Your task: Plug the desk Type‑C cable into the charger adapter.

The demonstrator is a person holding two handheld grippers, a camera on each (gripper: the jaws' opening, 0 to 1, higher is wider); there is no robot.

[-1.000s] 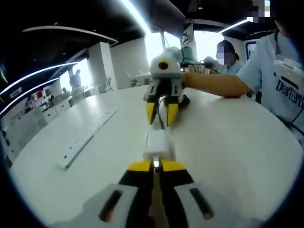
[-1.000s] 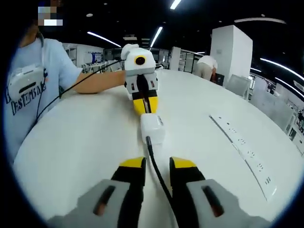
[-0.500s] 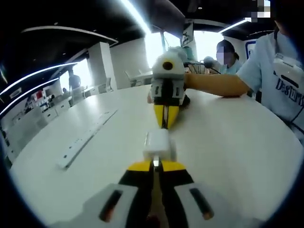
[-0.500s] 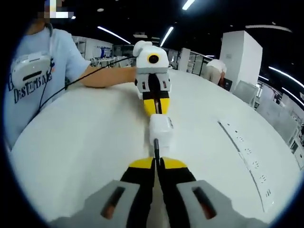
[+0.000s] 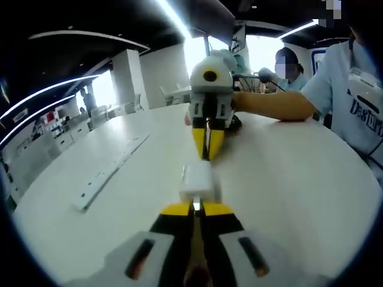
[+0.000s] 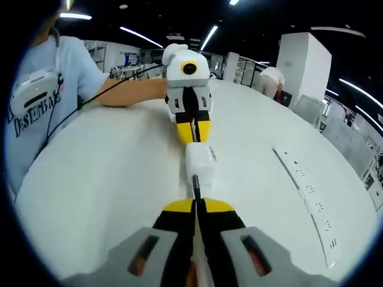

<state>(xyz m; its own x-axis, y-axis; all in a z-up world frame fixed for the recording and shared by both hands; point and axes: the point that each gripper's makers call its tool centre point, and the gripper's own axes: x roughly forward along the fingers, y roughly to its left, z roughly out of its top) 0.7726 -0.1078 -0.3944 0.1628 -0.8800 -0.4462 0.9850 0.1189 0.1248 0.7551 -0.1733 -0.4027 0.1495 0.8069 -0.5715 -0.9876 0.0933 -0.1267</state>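
A white charger adapter (image 5: 196, 179) sits on the white table (image 5: 287, 179), and my left gripper (image 5: 194, 207) is shut on its near end. Facing it from the far side, my right gripper (image 5: 207, 146) has its yellow fingers closed together. In the right gripper view, my right gripper (image 6: 195, 205) is shut on a thin black cable (image 6: 195, 185). The cable's end meets the near face of the adapter (image 6: 201, 163). Beyond the adapter, the left gripper (image 6: 192, 133) grips its far end. Whether the plug is fully seated is hidden.
A long white power strip (image 5: 108, 173) (image 6: 308, 197) lies flat on the table to one side. A person's forearm (image 5: 269, 104) (image 6: 125, 92) rests on the table behind the grippers. Another person sits at the far edge.
A second ago my right gripper stood open around the cable; it has since shut on it. The left gripper has stayed shut on the adapter.
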